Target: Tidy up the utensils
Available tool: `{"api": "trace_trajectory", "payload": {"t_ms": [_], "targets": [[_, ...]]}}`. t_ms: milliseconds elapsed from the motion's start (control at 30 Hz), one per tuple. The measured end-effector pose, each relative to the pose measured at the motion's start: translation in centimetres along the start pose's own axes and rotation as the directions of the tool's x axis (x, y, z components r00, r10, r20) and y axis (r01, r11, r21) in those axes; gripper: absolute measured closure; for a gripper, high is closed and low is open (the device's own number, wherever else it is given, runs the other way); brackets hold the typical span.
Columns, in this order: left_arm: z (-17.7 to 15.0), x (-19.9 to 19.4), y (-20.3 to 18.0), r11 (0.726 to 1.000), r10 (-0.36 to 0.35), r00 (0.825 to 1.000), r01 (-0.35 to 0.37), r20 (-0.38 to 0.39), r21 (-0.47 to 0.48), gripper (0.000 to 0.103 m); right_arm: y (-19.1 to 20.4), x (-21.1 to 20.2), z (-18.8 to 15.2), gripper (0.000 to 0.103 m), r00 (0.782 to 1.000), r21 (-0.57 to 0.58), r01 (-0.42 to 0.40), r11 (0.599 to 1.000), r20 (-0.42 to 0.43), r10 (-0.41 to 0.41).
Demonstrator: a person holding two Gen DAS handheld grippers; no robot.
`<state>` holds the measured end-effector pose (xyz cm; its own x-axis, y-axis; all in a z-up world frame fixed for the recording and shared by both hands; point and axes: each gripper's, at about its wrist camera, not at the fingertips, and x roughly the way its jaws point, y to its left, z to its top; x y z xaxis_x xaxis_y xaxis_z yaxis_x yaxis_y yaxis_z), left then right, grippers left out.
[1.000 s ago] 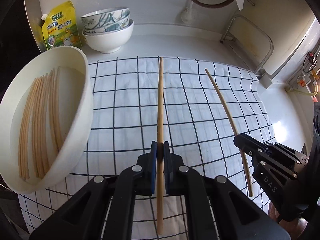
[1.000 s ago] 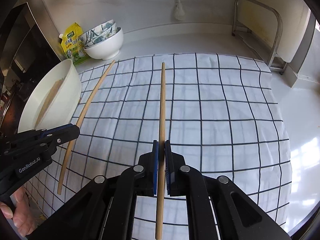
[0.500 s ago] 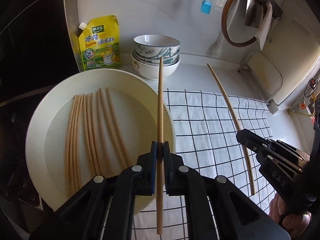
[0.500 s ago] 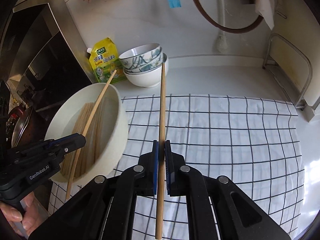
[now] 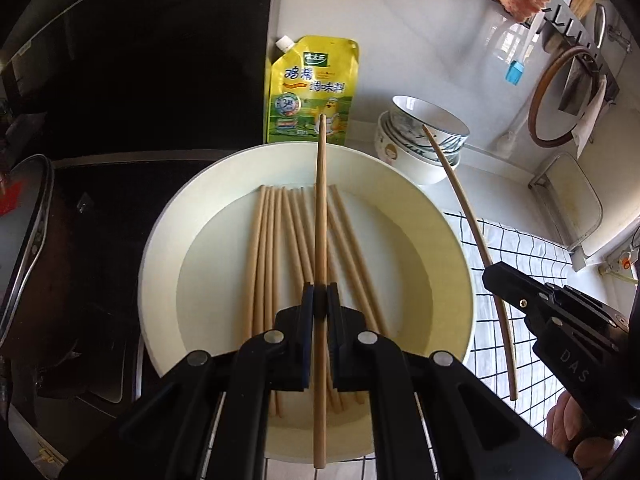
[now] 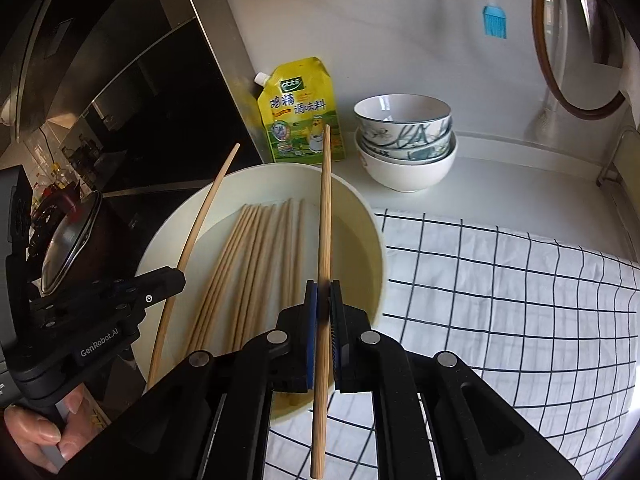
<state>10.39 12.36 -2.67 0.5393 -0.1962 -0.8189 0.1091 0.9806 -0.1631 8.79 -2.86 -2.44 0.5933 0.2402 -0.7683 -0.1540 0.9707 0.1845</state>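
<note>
A large white bowl (image 5: 168, 240) (image 6: 372, 216) holds several wooden chopsticks (image 5: 264, 248) (image 6: 256, 256) lying side by side. My left gripper (image 5: 320, 300) is shut on one chopstick (image 5: 321, 200) and holds it above the middle of the bowl. My right gripper (image 6: 323, 300) is shut on another chopstick (image 6: 325, 208) and holds it over the bowl's right side. The right gripper also shows in the left wrist view (image 5: 490, 280), with its chopstick (image 5: 460, 200), and the left gripper shows in the right wrist view (image 6: 176, 280), with its chopstick (image 6: 200, 224).
A yellow seasoning pouch (image 5: 312, 88) (image 6: 300, 112) and stacked bowls (image 5: 420, 140) (image 6: 404, 140) stand behind the large bowl. A checked cloth (image 6: 500, 300) (image 5: 528, 272) covers the counter to the right. A dark stove with a lidded pan (image 6: 68, 240) lies left.
Both grippers have swung left from over the checked cloth to above the large bowl, each still holding its chopstick.
</note>
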Motion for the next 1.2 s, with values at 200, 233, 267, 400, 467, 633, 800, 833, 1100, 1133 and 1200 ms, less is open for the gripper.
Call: {"api": "trace_trajectory", "payload": {"t_ms": [200, 233, 267, 400, 467, 633, 800, 833, 1100, 1133, 1200], "targets": [[0.0, 0.5, 2.2, 0.999, 0.028, 0.999, -0.028, -0.015, -0.02, 0.096, 2.5, 1.6, 0.6, 0.097, 0.999, -0.025, -0.042, 0.999, -0.018, 0.042], [0.1, 0.7, 2.5, 0.999, 0.03, 0.999, -0.031, -0.018, -0.021, 0.096, 2.9, 1.9, 0.7, 0.097, 0.999, -0.027, -0.049, 0.998, -0.026, 0.048], [0.1, 0.9, 2.7, 0.999, 0.032, 0.999, -0.032, -0.022, -0.022, 0.096, 3.1, 2.3, 0.7, 0.097, 0.998, -0.027, -0.053, 0.998, -0.035, 0.052], [0.3, 2.1, 3.2, 0.999, 0.038, 0.998, -0.039, -0.046, -0.03, 0.096, 3.9, 4.2, 0.8, 0.097, 0.996, -0.024, -0.059, 0.998, -0.075, 0.057], [0.3, 2.6, 3.3, 0.999, 0.04, 0.998, -0.041, -0.052, -0.03, 0.096, 4.1, 5.2, 0.8, 0.097, 0.994, -0.024, -0.053, 0.998, -0.098, 0.05], [0.5, 4.1, 3.3, 0.999, 0.037, 0.996, -0.039, -0.082, -0.028, 0.096, 4.0, 6.8, 0.5, 0.097, 0.989, -0.019, -0.041, 0.999, -0.144, 0.038], [0.3, 4.6, 3.2, 0.999, 0.039, 0.994, -0.042, -0.098, -0.03, 0.096, 3.4, 7.5, -0.2, 0.097, 0.985, -0.006, -0.028, 1.0, -0.17, 0.027], [0.2, 4.6, 3.3, 0.999, 0.04, 0.994, -0.043, -0.098, -0.031, 0.096, 3.3, 7.5, -0.3, 0.097, 0.985, -0.004, -0.026, 1.0, -0.172, 0.025], [0.3, 3.7, 3.6, 0.997, 0.059, 0.993, -0.064, -0.097, -0.05, 0.07, 2.9, 6.6, -0.2, 0.09, 0.988, -0.004, -0.012, 1.0, -0.156, 0.011], [0.3, 3.5, 3.6, 0.996, 0.07, 0.994, -0.075, -0.089, -0.052, 0.056, 2.8, 6.3, -0.2, 0.089, 0.989, -0.009, -0.007, 1.0, -0.148, 0.006], [0.2, 2.8, 3.8, 0.995, 0.084, 0.994, -0.088, -0.065, -0.057, 0.04, 2.8, 5.9, -0.2, 0.089, 0.99, -0.012, -0.002, 1.0, -0.138, 0.0]]}}
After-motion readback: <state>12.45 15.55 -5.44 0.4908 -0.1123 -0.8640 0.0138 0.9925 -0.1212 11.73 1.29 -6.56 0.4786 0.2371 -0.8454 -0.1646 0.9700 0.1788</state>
